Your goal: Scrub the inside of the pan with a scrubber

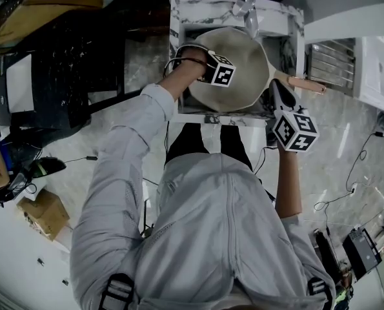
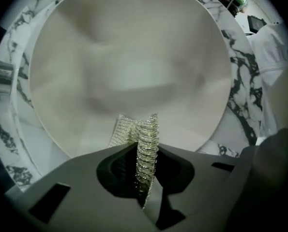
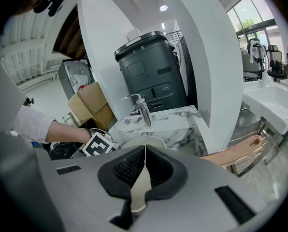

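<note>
A round cream pan (image 1: 243, 66) lies in the marble sink (image 1: 185, 11), its pinkish handle (image 1: 304, 84) pointing right. My left gripper (image 1: 219, 73) hangs over the pan's left half, shut on a silver mesh scrubber (image 2: 146, 144). In the left gripper view the scrubber sticks out past the jaws over the pan's pale inside (image 2: 129, 66). My right gripper (image 1: 279, 94) is at the pan's right edge near the handle. In the right gripper view its jaws (image 3: 144, 151) are shut on the thin cream rim of the pan (image 3: 140, 187), with the handle (image 3: 235, 152) off to the right.
A chrome faucet (image 1: 246, 8) rises at the sink's back edge, over the pan. A metal rack (image 1: 330, 63) stands to the right of the sink. A dark grey bin (image 3: 151, 71) and cardboard boxes (image 3: 93, 105) stand beyond. Cables trail across the floor (image 1: 346, 179).
</note>
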`<action>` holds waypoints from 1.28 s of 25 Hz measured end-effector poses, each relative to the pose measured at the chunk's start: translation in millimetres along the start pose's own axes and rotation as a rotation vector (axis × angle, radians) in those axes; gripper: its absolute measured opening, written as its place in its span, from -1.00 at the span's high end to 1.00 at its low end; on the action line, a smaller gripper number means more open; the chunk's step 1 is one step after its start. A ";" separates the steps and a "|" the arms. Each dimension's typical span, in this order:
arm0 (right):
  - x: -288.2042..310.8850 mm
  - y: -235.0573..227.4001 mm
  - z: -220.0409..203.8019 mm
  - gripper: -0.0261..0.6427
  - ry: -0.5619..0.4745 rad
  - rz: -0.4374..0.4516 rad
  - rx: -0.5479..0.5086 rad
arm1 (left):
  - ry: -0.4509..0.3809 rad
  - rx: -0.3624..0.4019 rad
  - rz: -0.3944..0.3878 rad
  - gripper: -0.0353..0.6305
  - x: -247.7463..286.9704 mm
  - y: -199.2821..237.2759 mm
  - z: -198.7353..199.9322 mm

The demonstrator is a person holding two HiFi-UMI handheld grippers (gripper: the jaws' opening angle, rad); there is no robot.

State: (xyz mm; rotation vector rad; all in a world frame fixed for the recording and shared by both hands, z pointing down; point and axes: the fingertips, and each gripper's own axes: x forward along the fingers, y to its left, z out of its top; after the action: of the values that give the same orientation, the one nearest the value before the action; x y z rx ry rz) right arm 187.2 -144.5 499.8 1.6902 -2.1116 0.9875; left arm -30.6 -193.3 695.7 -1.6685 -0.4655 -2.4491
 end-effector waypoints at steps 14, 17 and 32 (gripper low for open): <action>0.0 -25.9 8.3 0.82 0.023 0.023 -0.030 | -0.203 -0.189 0.317 0.70 -4.4 70.4 37.6; -0.6 -34.7 7.6 0.82 0.032 0.035 -0.044 | -0.263 -0.234 0.377 0.70 -7.6 79.1 46.5; 7.1 -58.1 -5.3 0.82 0.072 0.079 -0.120 | -0.733 -0.411 0.284 0.70 -34.3 98.8 114.5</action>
State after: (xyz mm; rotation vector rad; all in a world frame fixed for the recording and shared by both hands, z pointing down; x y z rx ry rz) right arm 238.4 -151.8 527.8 1.5033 -2.1592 0.9091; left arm 111.6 -250.5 719.7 -2.5745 0.2285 -1.7474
